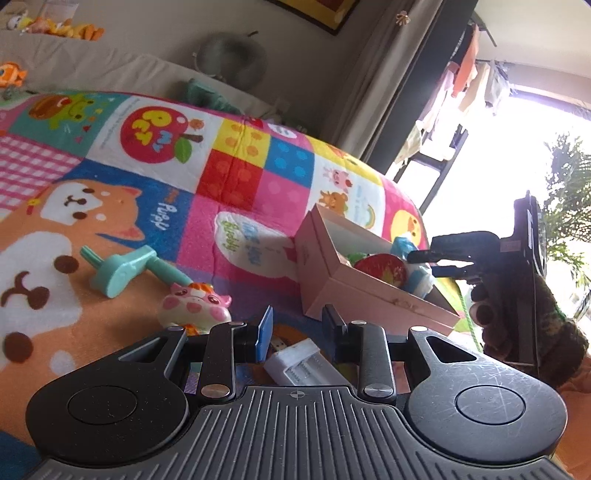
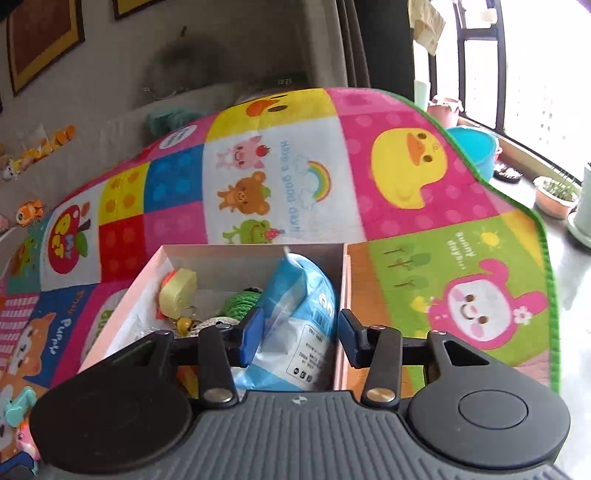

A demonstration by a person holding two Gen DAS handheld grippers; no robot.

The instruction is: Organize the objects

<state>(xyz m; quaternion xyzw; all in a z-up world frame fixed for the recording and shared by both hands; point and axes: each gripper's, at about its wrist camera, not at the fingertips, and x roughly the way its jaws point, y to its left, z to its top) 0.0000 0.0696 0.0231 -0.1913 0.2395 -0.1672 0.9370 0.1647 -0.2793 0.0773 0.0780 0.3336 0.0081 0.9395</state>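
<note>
A pink open box (image 1: 369, 291) sits on the colourful play mat; it also shows in the right wrist view (image 2: 118, 314). It holds a blue-white packet (image 2: 295, 306), a yellow toy (image 2: 181, 291), green cord (image 2: 240, 304) and a red round piece (image 1: 380, 267). My right gripper (image 2: 301, 334) is open above the packet, not touching it; it also shows in the left wrist view (image 1: 439, 264) over the box. My left gripper (image 1: 297, 328) is open above a white rectangular device (image 1: 306, 365). A pink cow toy (image 1: 195, 306) and a teal toy (image 1: 129, 269) lie left of it.
The mat (image 2: 295, 177) covers a raised surface with its green edge (image 2: 532, 221) at the right. Flower pots (image 2: 557, 195) and a blue tub (image 2: 476, 147) stand by the window. Small plush toys (image 1: 55, 27) line the back left.
</note>
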